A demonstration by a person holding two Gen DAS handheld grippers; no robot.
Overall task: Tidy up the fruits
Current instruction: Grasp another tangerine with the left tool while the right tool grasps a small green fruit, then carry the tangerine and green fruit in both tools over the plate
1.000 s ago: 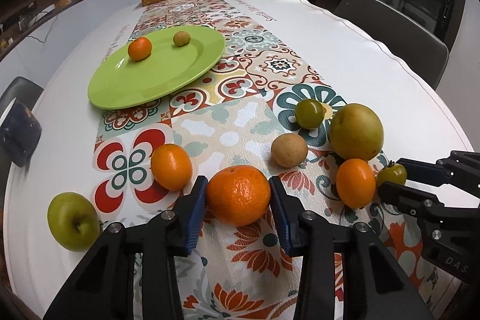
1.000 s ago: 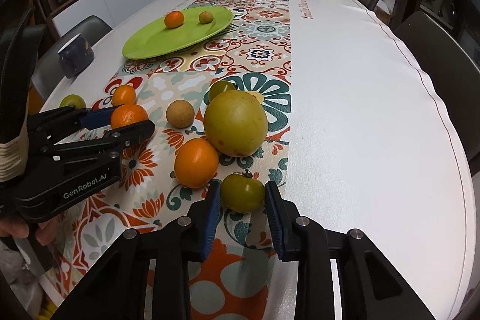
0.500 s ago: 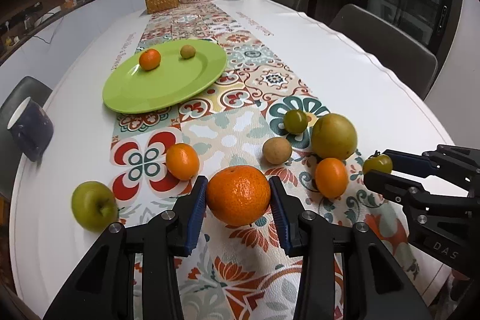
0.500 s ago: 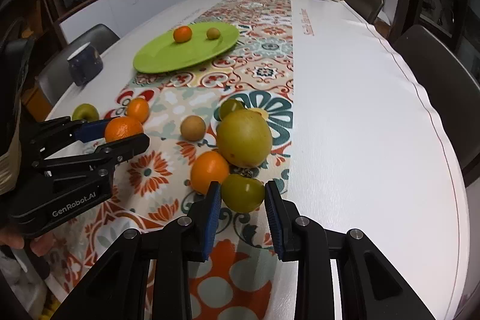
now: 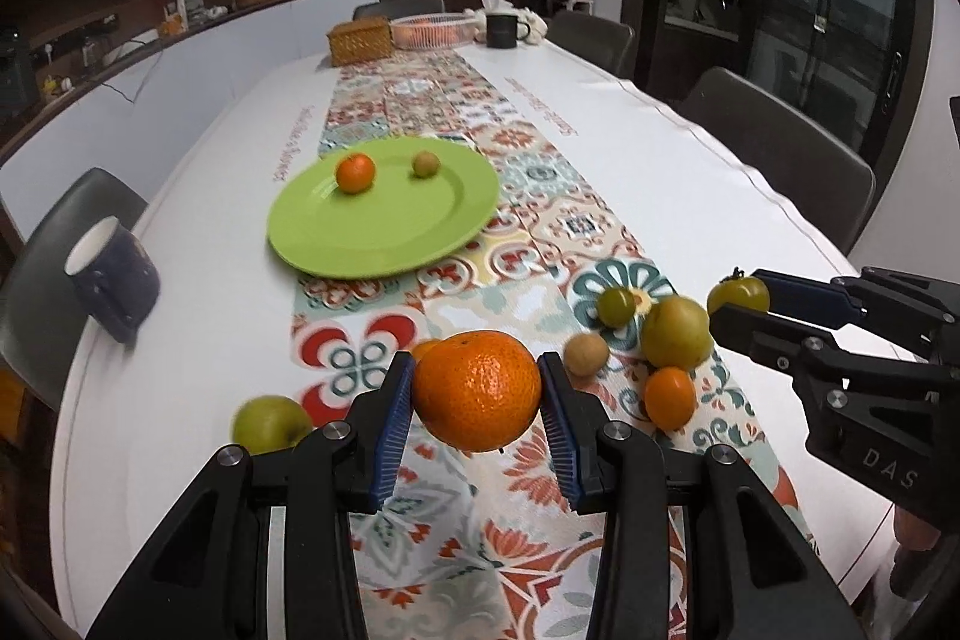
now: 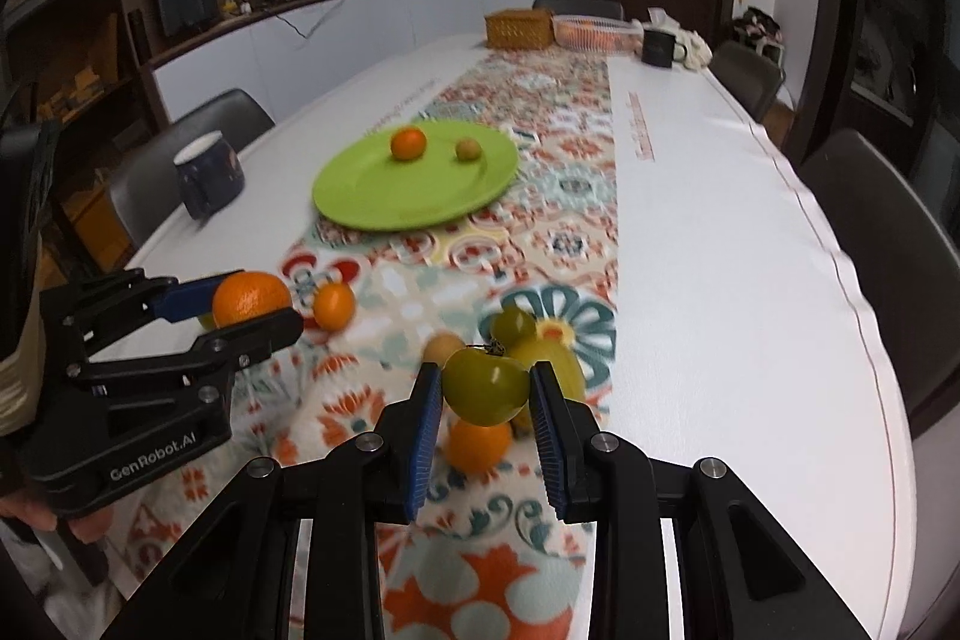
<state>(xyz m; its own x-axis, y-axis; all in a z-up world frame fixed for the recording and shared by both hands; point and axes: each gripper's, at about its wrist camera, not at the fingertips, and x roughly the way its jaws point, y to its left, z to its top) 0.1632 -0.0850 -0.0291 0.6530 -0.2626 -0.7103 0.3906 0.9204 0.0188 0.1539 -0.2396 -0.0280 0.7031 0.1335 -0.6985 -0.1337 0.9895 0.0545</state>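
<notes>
My left gripper is shut on a large orange and holds it above the near end of the table. My right gripper is shut on a green tomato, also lifted; it shows in the left wrist view. A green plate farther up the patterned runner holds a small orange and a small brownish fruit. On the runner below lie a yellow-green pear, a green tomato, a brown fruit, small oranges and a green apple.
A dark blue mug stands at the table's left edge. A wicker basket, a pink basket and a black mug stand at the far end. Dark chairs line the right side.
Both grippers have risen from the table with their fruit, the orange and the green tomato now held well above the runner. The view has lifted and tilted toward the plate.
</notes>
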